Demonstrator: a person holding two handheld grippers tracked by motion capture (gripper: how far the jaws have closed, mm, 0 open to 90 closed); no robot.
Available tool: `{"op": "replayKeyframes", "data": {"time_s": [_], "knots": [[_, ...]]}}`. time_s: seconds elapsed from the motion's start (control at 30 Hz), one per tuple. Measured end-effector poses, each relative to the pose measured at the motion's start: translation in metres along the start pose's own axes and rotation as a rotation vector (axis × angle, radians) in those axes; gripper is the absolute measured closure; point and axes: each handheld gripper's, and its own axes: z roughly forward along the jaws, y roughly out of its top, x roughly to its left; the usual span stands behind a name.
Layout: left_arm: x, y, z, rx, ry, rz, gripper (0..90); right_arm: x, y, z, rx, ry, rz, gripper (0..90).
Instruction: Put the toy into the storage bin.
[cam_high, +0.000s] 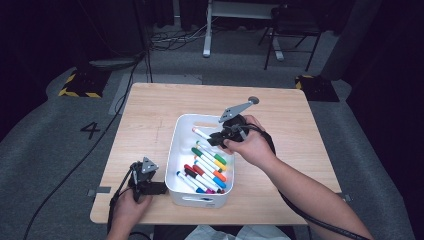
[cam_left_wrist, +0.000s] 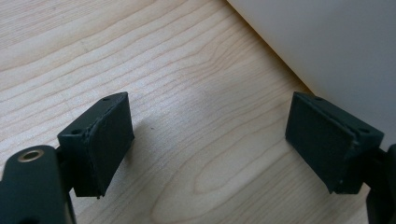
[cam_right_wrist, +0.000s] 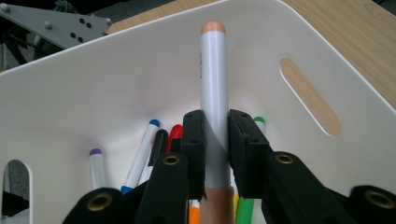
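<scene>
I had the right gripper clenched on a white marker with a pale orange cap, jaws squeezing its barrel from both sides. In the high view that marker sat over the far part of the white bin, red-tipped end pointing left, held above the other markers. In the right gripper view the held marker stuck up past the jaws toward the bin's inside wall, with blue, black, red, purple and green caps lying below it in the bin. Bin stood near the middle of the wooden table, a bit toward the near edge.

My left gripper rested on the table at the near left, just beside the bin's near-left corner. Its jaws stood wide apart, released, nothing between them but bare wood; the bin's white outer wall showed close to the right-hand jaw in the left gripper view. I couldn't tell if that jaw touched the wall. Left hand gripped its handle at the table's near edge.
</scene>
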Motion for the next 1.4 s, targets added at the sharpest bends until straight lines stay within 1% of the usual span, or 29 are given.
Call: {"op": "replayKeyframes", "data": {"time_s": [0.07, 0.13, 0.23, 0.3, 0.37, 0.57, 0.6, 0.67, 0.77, 0.8, 0.83, 0.87, 0.9, 0.93, 0.97, 1.0, 1.03, 1.2, 1.23, 1.27, 1.3, 1.4], "knots": [[0.000, 0.000, 0.000, 0.000, 0.000, 0.000, 15.4, 0.000, 0.000, 0.001, 0.003, -0.005, -0.001, 76.7], [0.000, 0.000, 0.000, 0.000, -0.001, 0.000, 15.4, 0.000, -0.002, 0.006, 0.023, -0.010, -0.007, 76.7], [0.000, 0.000, 0.000, 0.000, 0.000, 0.000, 15.4, 0.000, -0.004, 0.010, 0.034, -0.010, -0.010, 76.7], [0.000, 0.000, 0.000, 0.000, 0.000, 0.000, 15.4, 0.000, -0.006, 0.014, 0.051, -0.015, -0.019, 76.7], [0.000, 0.000, 0.000, 0.000, 0.000, 0.000, 15.4, 0.001, -0.007, 0.017, 0.066, -0.013, -0.015, 76.7], [0.000, 0.000, 0.000, 0.000, 0.000, 0.000, 15.4, 0.002, -0.010, 0.026, 0.104, -0.023, -0.028, 76.7], [0.000, 0.000, 0.000, 0.000, 0.000, 0.000, 15.4, 0.003, -0.010, 0.026, 0.117, -0.024, -0.022, 76.7], [0.000, 0.000, 0.000, 0.000, 0.000, 0.000, 15.4, 0.004, -0.009, 0.027, 0.128, -0.031, -0.033, 76.7], [0.000, 0.000, 0.000, 0.000, 0.000, 0.000, 15.4, 0.005, -0.009, 0.028, 0.144, -0.038, -0.036, 76.6], [0.000, 0.000, 0.000, 0.000, 0.000, 0.000, 15.4, 0.005, -0.009, 0.028, 0.147, -0.040, -0.043, 76.5], [0.000, 0.000, 0.000, 0.000, 0.000, 0.000, 15.4, 0.005, -0.010, 0.030, 0.163, -0.045, -0.065, 76.4], [0.000, 0.000, 0.000, 0.000, 0.000, 0.000, 15.4, 0.003, -0.010, 0.032, 0.173, -0.040, -0.096, 74.4], [0.000, 0.000, 0.000, 0.000, 0.000, 0.000, 15.4, 0.005, -0.010, 0.032, 0.205, -0.038, -0.068, 64.5], [0.000, 0.000, 0.000, 0.000, 0.000, 0.000, 15.4, 0.002, -0.010, 0.033, 0.186, -0.019, -0.098, 53.5], [0.000, 0.000, 0.000, -0.001, 0.000, 0.000, 15.4, 0.002, -0.010, 0.032, 0.169, -0.008, -0.089, 46.9], [0.000, 0.000, 0.000, 0.000, 0.000, 0.000, 15.4, 0.003, -0.011, 0.030, 0.159, -0.004, -0.062, 42.9], [0.000, 0.000, 0.000, -0.001, 0.001, 0.000, 15.4, 0.004, -0.011, 0.028, 0.147, -0.006, -0.046, 40.5], [0.000, 0.000, 0.000, 0.000, 0.000, 0.000, 15.4, 0.003, -0.013, 0.014, 0.069, 0.001, -0.040, 35.3], [0.000, 0.000, 0.000, 0.000, -0.001, 0.000, 15.4, 0.003, -0.014, 0.010, 0.062, -0.002, -0.039, 34.0], [0.000, 0.000, 0.000, 0.001, -0.004, -0.001, 15.4, 0.003, -0.017, 0.003, 0.048, -0.005, -0.037, 32.9], [0.000, 0.000, 0.000, 0.000, -0.001, 0.000, 15.4, 0.003, -0.017, 0.003, 0.048, -0.005, -0.037, 32.9], [0.000, 0.000, 0.000, 0.000, -0.001, 0.000, 15.4, 0.003, -0.020, -0.009, 0.021, -0.020, -0.040, 30.6]]}}
